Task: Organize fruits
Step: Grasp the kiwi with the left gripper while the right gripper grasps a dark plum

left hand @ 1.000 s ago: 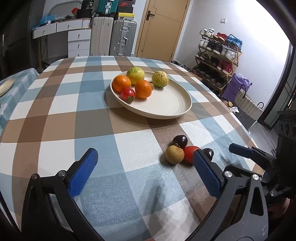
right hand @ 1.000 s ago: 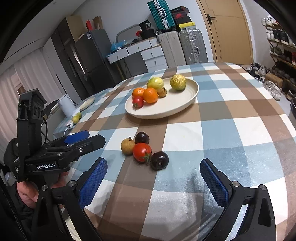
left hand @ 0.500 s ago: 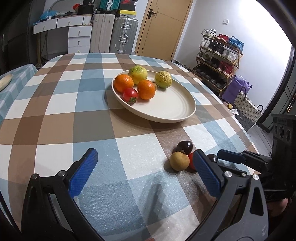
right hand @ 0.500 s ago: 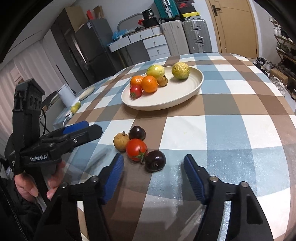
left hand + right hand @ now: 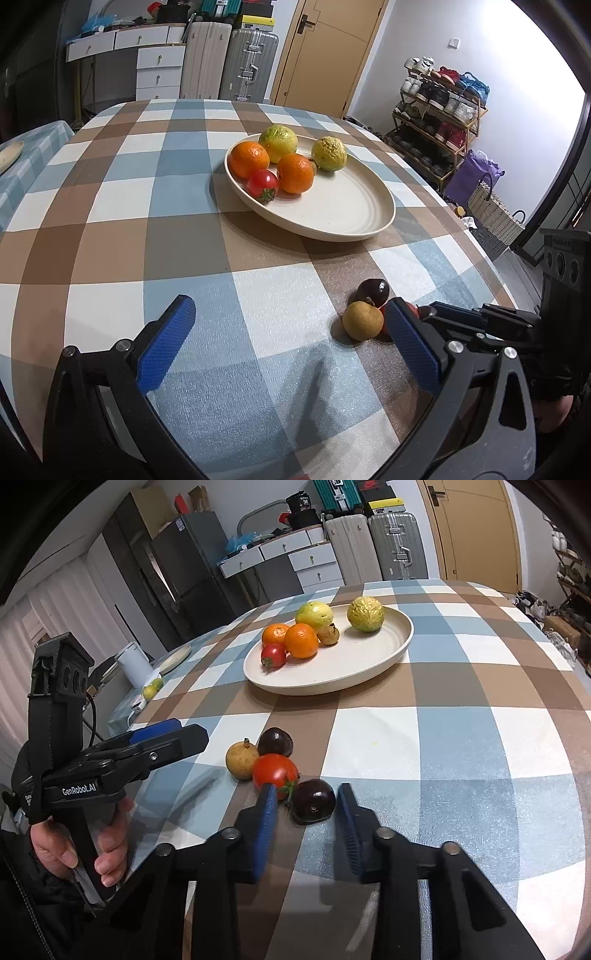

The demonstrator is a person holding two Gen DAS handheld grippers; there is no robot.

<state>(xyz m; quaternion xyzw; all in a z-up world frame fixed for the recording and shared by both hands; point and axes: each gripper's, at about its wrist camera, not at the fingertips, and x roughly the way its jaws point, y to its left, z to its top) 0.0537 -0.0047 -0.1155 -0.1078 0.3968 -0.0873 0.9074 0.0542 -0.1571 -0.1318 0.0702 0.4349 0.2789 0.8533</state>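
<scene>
The right gripper [image 5: 306,808], its jaws just closing about the small, smooth dark-purple round fruit [image 5: 313,800] on the checked tabletop [image 5: 461,738] beside the red tomato [image 5: 275,771], should pinch this light, roll-prone fruit gently across its widest part, while the left gripper [image 5: 288,345] hovers open.

Cream plate [image 5: 369,664] on checked cloth, shallow, ridged inside. In it, bunched at far-left side: two oranges [image 5: 301,640], small red tomato [image 5: 274,655] at near rim with stalk down, green-yellow fruit [image 5: 314,613] behind oranges, small brown fruit [image 5: 328,633] tucked beside it, wrinkled yellow-green fruit [image 5: 365,613] apart to right. Near half of plate bare. Loose cluster on cloth nearer camera, well apart from plate: tan round fruit [image 5: 242,760], dark plum [image 5: 275,741] behind, red tomato [image 5: 275,771] touching both, second dark plum [image 5: 313,800] nearest, glossy, just beside tomato.
</scene>
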